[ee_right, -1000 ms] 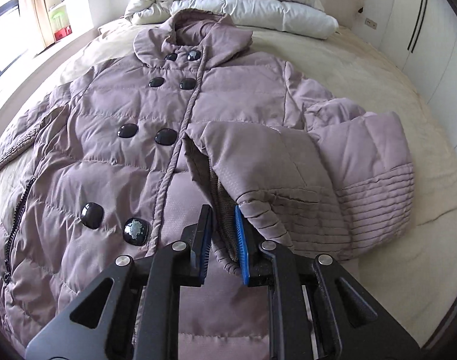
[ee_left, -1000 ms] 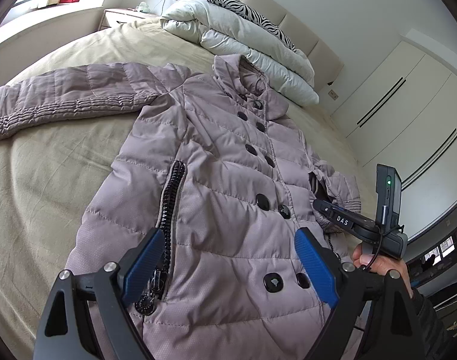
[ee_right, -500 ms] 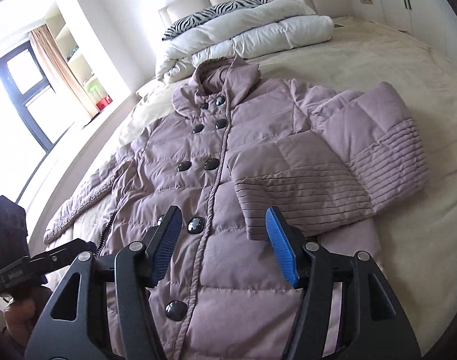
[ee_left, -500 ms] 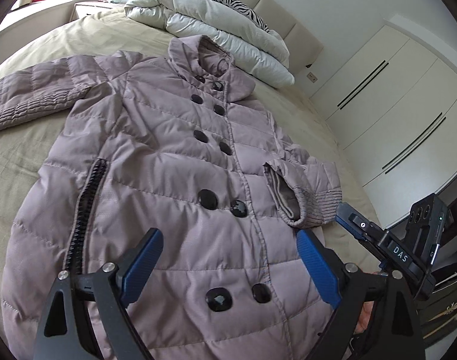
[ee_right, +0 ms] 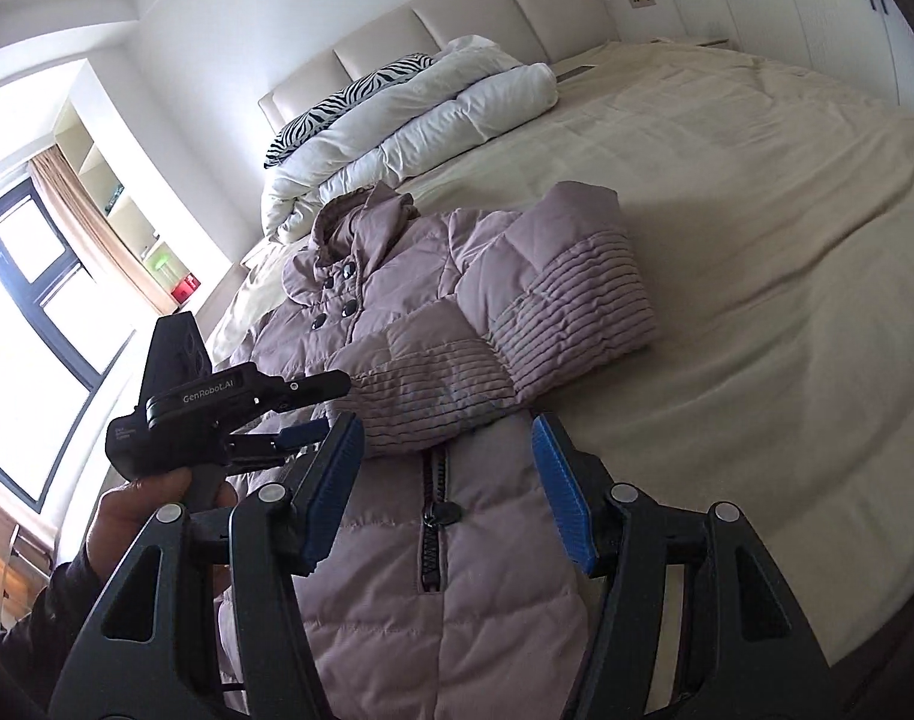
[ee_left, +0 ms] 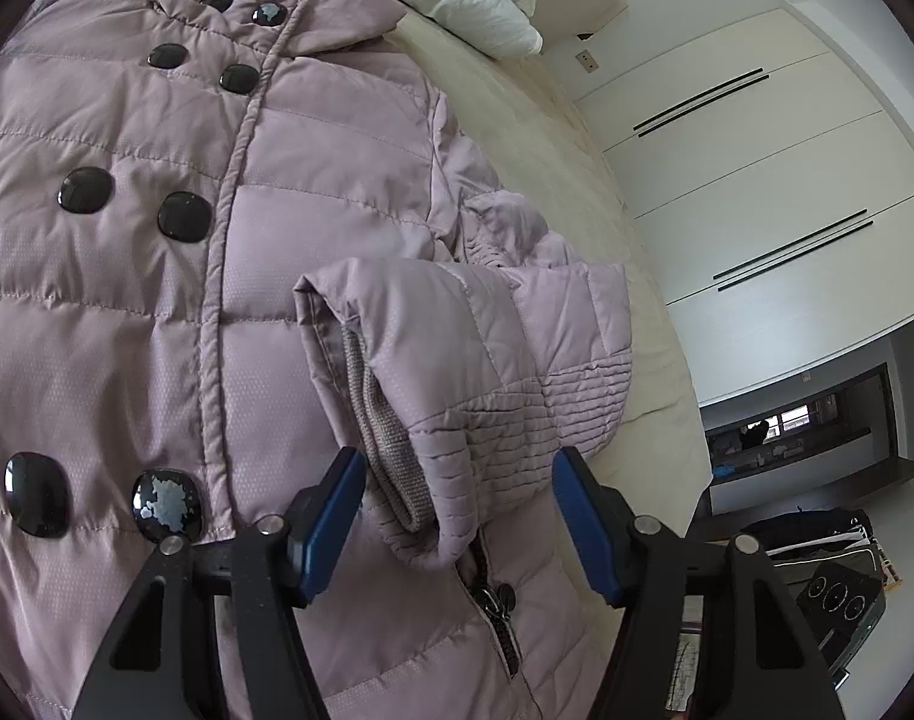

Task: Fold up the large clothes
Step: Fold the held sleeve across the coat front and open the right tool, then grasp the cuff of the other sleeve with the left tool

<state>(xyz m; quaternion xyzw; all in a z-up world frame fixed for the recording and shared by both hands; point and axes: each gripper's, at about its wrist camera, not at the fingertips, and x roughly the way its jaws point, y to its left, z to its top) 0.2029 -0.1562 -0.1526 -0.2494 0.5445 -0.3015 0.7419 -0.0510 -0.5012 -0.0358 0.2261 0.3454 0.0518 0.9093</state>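
Both hand-held grippers hovered over a mauve puffer coat (ee_left: 127, 300) spread face up on a beige bed (ee_right: 757, 210). The left hand-held gripper (ee_left: 457, 507) had just been narrowing its jaws, yet its 2 blue pads (ee_left: 583, 516) stood apart, gripping nothing. The cuff (ee_left: 421, 456) of a folded sleeve (ee_left: 457, 336) lay between and just ahead of the pads, touching neither. That sleeve was doubled back across the coat front, its ribbed knit lining showing at the opening. Black buttons (ee_left: 184, 216) ran in 2 columns beside the front seam. A zip pull (ee_left: 499, 597) lay just below the cuff.

The right hand-held gripper (ee_right: 448, 483) was also open and empty after parting its jaws a moment before, its blue pads (ee_right: 562, 498) spread over the lower coat near a pocket zip (ee_right: 433, 516). From this side the sleeve (ee_right: 517, 312) lay folded over the coat's edge, its quilted end near bare bedding. The left hand-held gripper (ee_right: 304, 414) appeared at left in this view, held by a hand (ee_right: 139, 510) in a dark sleeve, with its tips over the coat beside the cuff.

A white duvet (ee_right: 433, 114) and a zebra pillow (ee_right: 349, 99) were piled at the padded headboard (ee_right: 445, 18), beyond the coat collar (ee_right: 361, 210). White wardrobes (ee_left: 757, 180) stood past the bed's far side, and a window (ee_right: 31, 300) with a curtain lit the other side.
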